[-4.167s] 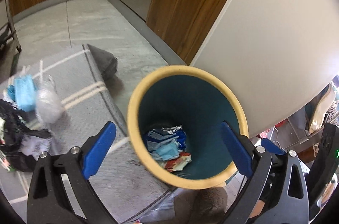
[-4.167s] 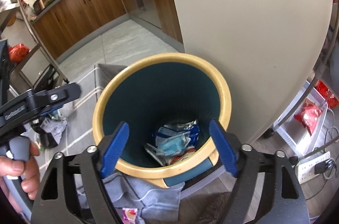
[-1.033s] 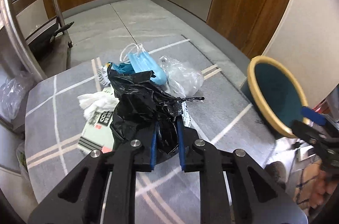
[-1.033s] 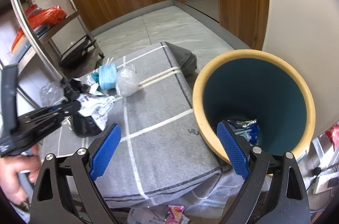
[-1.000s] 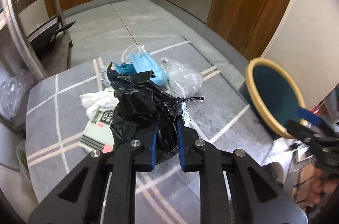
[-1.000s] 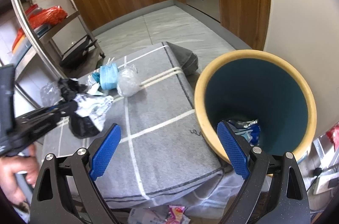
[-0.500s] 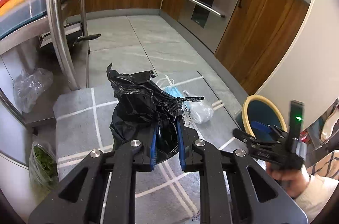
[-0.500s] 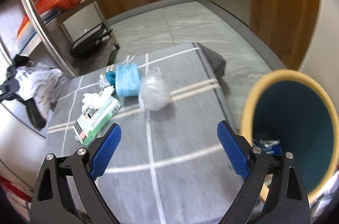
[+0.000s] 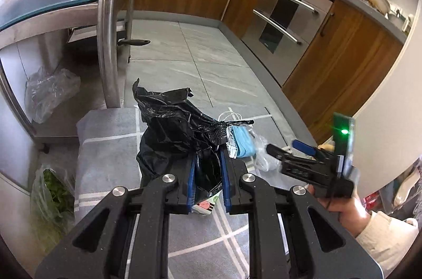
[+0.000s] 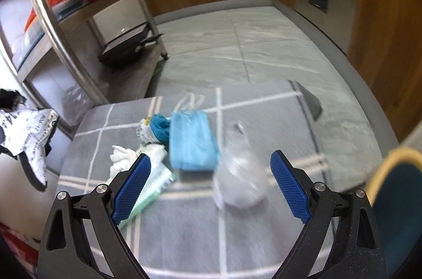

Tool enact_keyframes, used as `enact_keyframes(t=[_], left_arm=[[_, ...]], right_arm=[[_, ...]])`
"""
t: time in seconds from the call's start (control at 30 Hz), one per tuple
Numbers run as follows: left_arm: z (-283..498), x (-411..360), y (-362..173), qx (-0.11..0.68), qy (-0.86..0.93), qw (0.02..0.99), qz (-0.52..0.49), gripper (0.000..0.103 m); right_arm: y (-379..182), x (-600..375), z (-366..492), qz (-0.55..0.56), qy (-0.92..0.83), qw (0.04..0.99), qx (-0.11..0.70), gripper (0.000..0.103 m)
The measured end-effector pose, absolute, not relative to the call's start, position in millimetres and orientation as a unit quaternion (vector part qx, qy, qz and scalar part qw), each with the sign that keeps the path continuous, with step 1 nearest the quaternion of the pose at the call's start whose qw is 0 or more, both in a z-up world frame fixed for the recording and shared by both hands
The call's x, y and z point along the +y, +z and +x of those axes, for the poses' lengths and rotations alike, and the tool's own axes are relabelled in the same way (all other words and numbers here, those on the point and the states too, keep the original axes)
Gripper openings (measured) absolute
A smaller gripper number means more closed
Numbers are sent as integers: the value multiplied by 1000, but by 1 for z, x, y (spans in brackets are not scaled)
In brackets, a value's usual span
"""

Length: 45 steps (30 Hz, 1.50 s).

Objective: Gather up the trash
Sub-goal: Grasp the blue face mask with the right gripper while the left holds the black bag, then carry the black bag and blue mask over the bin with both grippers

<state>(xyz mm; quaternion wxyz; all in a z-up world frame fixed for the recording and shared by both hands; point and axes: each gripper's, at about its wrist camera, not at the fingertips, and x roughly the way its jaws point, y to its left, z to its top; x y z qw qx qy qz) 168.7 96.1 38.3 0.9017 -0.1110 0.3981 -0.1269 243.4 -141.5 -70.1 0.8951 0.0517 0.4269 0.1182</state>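
Left tool: the left tool (image 9: 208, 182) was clamped narrow on a crumpled black plastic bag (image 9: 174, 136), which hung clear above the grey mat (image 9: 105, 147).
Right tool: the right tool (image 10: 211, 186) stood wide with nothing between its blue pads, poised over the clear plastic bag (image 10: 241, 181) on the mat.
Bin: only a slice of the yellow-rimmed bin (image 10: 390, 189) showed, at the right edge of the right wrist view, just off the mat's corner.
Trash left on the mat: a blue face mask (image 10: 192, 142) lay just beside the clear bag, with a white tissue (image 10: 124, 157) and a green-and-white packet (image 10: 153, 184) nearer the left pad.
Step in hand: by my judgement the black bag was being carried to the bin while the other tool lined up on the clear bag.
Doing it well, left: the grip looked deep in the folds, so I would have kept it squeezed until the bag hung fully over the bin's mouth, since loose flaps could catch the rim.
Doing it well, right: the clear bag looked slippery and puffy; coming straight down and pinching its bunched top seemed safest, staying off the mask's loops.
Risk: the right view was blurred, so the exact gap to the clear bag could not be told.
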Motion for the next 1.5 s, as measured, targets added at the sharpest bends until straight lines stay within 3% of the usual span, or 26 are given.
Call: enact_keyframes(t=[0.33, 0.4, 0.5, 0.6, 0.7, 0.97, 1.5], left_arm=[[175, 104, 42, 391, -136, 900, -136, 15], [175, 105, 42, 391, -135, 900, -137, 15], [176, 104, 43, 388, -134, 902, -134, 15], [174, 101, 46, 385, -137, 903, -132, 15], [171, 97, 49, 381, -140, 905, -126, 15], [165, 86, 55, 375, -151, 906, -127, 15], [150, 40, 64, 369, -170, 909, -97, 15]], right_arm=[[-111, -102, 289, 0, 138, 866, 480, 90], [-116, -99, 291, 1, 141, 863, 485, 64], [-113, -98, 287, 7, 147, 862, 485, 42], [-109, -101, 280, 12, 148, 863, 483, 27], [-101, -110, 270, 32, 150, 864, 479, 18], [-66, -138, 240, 94, 175, 871, 450, 9], [-1, -207, 152, 178, 194, 881, 394, 9]])
